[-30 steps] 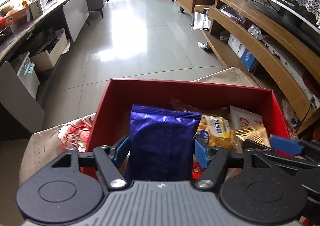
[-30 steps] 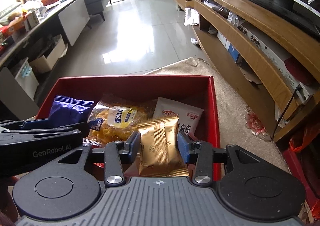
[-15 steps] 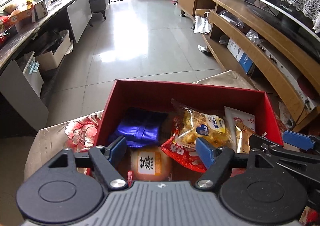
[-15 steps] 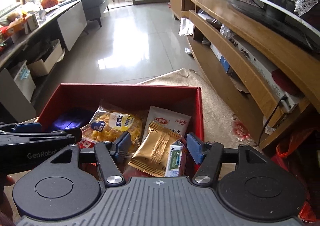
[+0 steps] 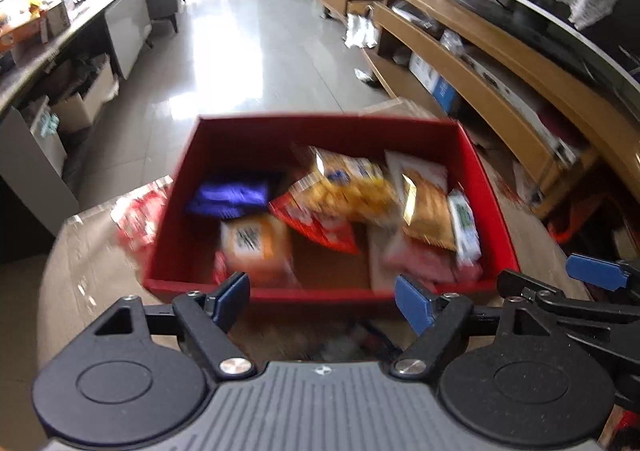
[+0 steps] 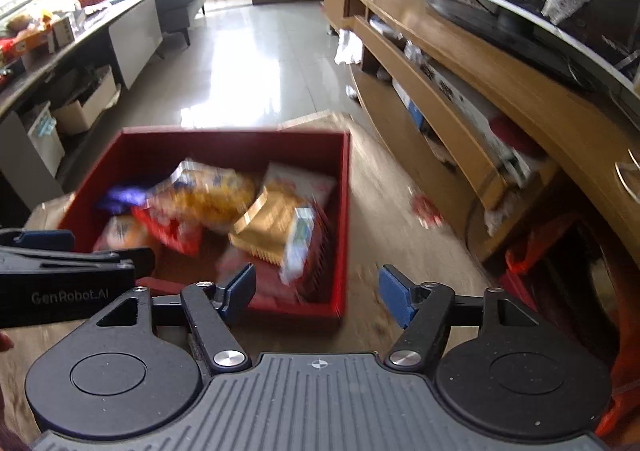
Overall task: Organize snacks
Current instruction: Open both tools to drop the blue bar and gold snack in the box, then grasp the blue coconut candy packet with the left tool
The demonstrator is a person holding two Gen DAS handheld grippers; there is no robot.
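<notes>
A red box [image 5: 256, 123] stands on the cloth-covered table and also shows in the right wrist view [image 6: 340, 219]. Inside lie a purple packet [image 5: 232, 195], a yellow packet [image 5: 348, 187], a gold packet [image 5: 426, 207], an orange packet [image 5: 256, 239] and other snacks. The gold packet [image 6: 268, 223] and yellow packet [image 6: 216, 195] show in the right wrist view too. My left gripper [image 5: 322, 297] is open and empty, just before the box's near wall. My right gripper [image 6: 318, 291] is open and empty, over the box's near right corner.
A long wooden TV cabinet [image 5: 500, 63] runs along the right. A grey counter [image 5: 80, 31] with cartons beneath it lines the left. The tiled floor [image 5: 260, 43] lies beyond the table. A red snack packet [image 5: 138, 215] lies on the table left of the box.
Both grippers let go of their packets, the purple one and the gold one, which now lie in the box. Both grippers have pulled back toward me and stand open.
</notes>
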